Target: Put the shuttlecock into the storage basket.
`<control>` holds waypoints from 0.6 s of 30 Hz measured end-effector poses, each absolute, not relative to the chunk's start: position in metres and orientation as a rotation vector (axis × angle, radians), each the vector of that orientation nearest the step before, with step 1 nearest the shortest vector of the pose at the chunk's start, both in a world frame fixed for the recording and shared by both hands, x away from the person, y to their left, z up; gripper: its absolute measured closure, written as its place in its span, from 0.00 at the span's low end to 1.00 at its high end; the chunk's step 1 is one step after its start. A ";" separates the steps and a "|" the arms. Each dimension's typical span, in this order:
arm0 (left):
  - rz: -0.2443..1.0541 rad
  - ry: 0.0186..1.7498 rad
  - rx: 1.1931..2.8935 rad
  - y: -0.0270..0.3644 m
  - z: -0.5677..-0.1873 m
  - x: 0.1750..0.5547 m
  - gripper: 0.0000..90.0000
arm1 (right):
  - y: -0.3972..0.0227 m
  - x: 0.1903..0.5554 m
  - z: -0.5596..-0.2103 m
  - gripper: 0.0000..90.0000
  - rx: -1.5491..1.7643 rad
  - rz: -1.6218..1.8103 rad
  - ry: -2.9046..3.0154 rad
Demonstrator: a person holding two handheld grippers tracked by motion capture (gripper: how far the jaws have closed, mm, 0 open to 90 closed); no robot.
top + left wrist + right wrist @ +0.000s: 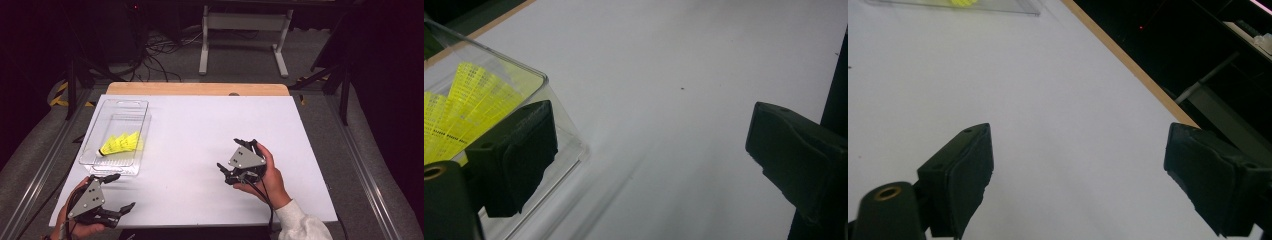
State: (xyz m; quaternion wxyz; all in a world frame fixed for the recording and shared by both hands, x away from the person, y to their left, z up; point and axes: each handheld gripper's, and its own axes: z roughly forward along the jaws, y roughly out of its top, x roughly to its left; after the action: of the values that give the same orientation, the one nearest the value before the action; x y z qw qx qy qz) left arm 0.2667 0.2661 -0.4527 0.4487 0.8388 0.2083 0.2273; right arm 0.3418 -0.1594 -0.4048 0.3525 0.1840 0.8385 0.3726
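high view: yellow shuttlecock [120,145] lies in the clear tray [116,106], left gripper [120,192] just beside its near end, right gripper [235,161] well apart. left gripper view: jaws spread, one against the tray corner [544,80]. right gripper view: jaws spread over bare table [1048,100].

Around the work, we are seeing plain surroundings.
We are looking at a white surface [200,135] lying over a wooden board edge [197,89], with a white metal stand [245,37] and black cables [160,55] sitting on the grey floor [310,50] beyond it.
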 end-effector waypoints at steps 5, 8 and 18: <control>0.558 0.519 2.072 0.266 -0.453 0.267 0.08 | -0.169 0.335 -0.411 0.15 0.470 0.953 2.174; 0.563 0.516 2.075 0.265 -0.453 0.267 0.08 | -0.174 0.332 -0.414 0.15 0.480 0.945 2.178; 0.562 0.521 2.073 0.265 -0.453 0.268 0.08 | -0.196 0.324 -0.425 0.15 0.526 0.946 2.171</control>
State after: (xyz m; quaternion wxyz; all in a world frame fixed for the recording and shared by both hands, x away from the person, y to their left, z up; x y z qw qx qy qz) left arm 0.2678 0.2646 -0.4532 0.4490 0.8382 0.2104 0.2271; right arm 0.3240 -0.1958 -0.4246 0.3505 0.2031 0.8382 0.3652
